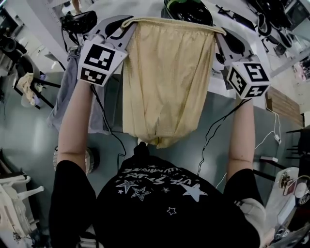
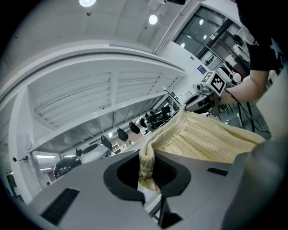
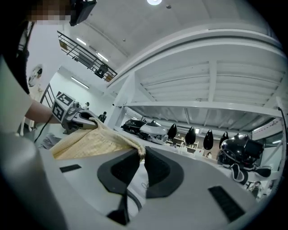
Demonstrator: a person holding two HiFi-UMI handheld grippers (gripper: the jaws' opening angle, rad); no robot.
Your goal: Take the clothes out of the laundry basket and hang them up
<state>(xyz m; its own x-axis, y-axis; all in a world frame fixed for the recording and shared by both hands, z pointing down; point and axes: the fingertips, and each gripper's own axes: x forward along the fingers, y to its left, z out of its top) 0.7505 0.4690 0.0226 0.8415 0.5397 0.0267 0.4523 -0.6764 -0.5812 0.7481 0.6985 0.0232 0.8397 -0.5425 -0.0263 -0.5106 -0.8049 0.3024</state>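
Note:
A pale yellow pair of shorts (image 1: 167,82) hangs spread out in front of me, held up by its waistband. My left gripper (image 1: 130,25) is shut on the waistband's left corner, and my right gripper (image 1: 218,33) is shut on its right corner. In the left gripper view the yellow cloth (image 2: 202,139) is bunched between the jaws of the left gripper (image 2: 147,166) and stretches across to the right gripper (image 2: 202,101). In the right gripper view the hem of the shorts (image 3: 90,141) is pinched in the right gripper (image 3: 141,157), with the left gripper (image 3: 74,117) at the far end.
A grey garment (image 1: 68,97) hangs at the left beside my left arm. Ahead stands a white bench (image 1: 242,29) with black helmet-like gear (image 1: 189,9). Cables (image 1: 213,131) trail over the grey floor. A wooden board (image 1: 283,104) lies at the right, and a white frame (image 1: 14,203) stands at the lower left.

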